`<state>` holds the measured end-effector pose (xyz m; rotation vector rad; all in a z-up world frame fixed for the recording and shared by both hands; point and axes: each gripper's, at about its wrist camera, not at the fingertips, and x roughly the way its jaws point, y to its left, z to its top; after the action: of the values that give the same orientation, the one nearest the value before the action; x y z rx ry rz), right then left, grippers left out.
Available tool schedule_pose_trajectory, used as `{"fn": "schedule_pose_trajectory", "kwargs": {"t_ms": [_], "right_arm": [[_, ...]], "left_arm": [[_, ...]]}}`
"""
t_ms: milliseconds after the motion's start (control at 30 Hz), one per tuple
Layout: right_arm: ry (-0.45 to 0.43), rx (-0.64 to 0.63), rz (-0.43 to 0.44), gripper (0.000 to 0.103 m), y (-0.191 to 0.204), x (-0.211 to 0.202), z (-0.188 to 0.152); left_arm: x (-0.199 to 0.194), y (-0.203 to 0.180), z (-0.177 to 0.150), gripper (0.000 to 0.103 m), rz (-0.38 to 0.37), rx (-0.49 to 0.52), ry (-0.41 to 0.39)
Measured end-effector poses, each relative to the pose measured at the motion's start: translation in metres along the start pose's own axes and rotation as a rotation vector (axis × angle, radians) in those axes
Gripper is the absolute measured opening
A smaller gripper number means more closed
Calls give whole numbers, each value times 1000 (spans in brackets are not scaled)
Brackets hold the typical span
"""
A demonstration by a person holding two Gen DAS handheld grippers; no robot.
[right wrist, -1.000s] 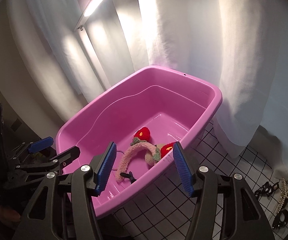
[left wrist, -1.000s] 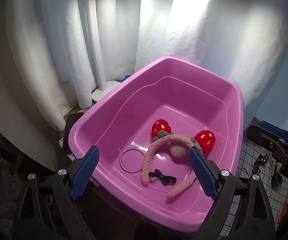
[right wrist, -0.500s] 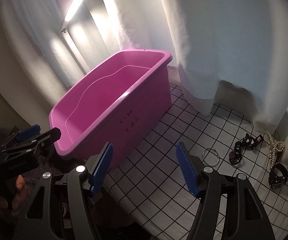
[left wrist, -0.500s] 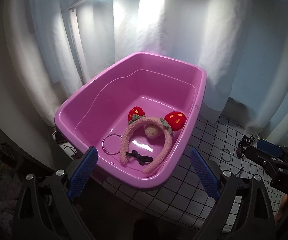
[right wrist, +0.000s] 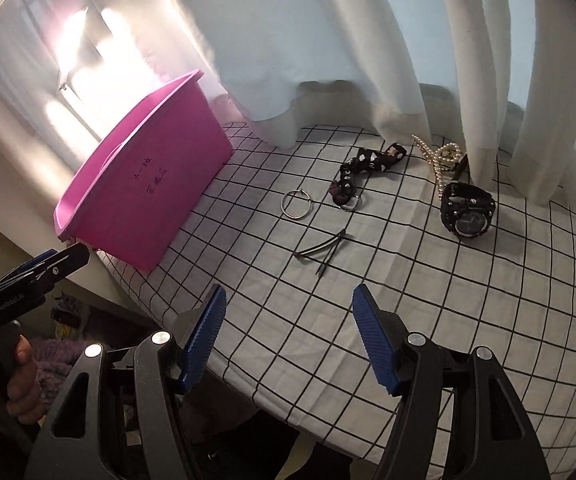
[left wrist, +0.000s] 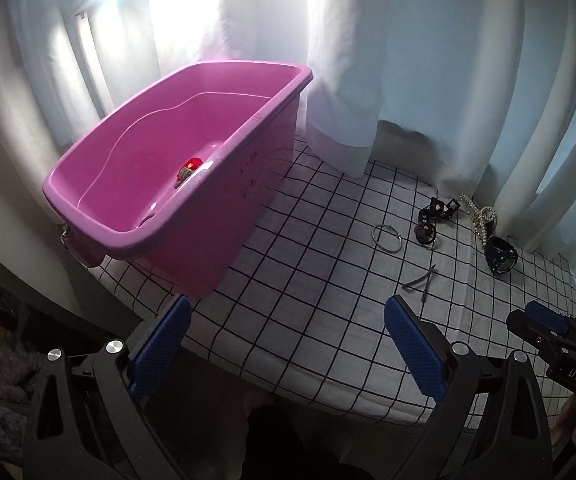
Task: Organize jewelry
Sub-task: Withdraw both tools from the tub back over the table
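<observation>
— While the left gripper [left wrist: 286, 354] hung spread and empty over the table's near edge, what did its camera catch?

— A glossy pink plastic bin [left wrist: 192, 236] on a black-gridded white cloth [left wrist: 320, 280], a scrap of red plush [left wrist: 193, 164] showing above its wall. Well to its right lay loose pieces: a thin metal ring [left wrist: 387, 236], two dark hairpins [left wrist: 422, 282], a black patterned band [left wrist: 434, 216], a pearl claw clip [left wrist: 480, 216].

— And the right-hand view?

— The right gripper [right wrist: 288, 342] stood wide open, holding nothing, its ribbed blue pads [right wrist: 204, 338] aimed at the crossed hairpins [right wrist: 324, 250]. Beyond sat the ring [right wrist: 296, 205], the band [right wrist: 368, 168], the clip [right wrist: 440, 160] and a chunky black watch [right wrist: 466, 216].

— The best approach?

— Probably coming down low and closing across both slim pins, since they lay flat on soft fabric and could slip.
</observation>
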<state>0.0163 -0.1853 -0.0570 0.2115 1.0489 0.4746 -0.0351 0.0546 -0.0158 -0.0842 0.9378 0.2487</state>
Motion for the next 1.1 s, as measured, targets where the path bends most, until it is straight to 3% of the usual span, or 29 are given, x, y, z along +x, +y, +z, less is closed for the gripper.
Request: {"fn": "schedule_pose_trajectory", "kwargs": {"t_ms": [300,733,1100], "right_arm": [[-23,137,-72,66,-57,-19,-22],[-70,280,-227,66,-97,3,-4],[-87,308,-281,66,-115,37,11]], "left_arm": [[20,-39,-7,96,-28,75,37],[102,-80,21,96,-148,176,77],[158,-100,45,96,-191,136,96]]}}
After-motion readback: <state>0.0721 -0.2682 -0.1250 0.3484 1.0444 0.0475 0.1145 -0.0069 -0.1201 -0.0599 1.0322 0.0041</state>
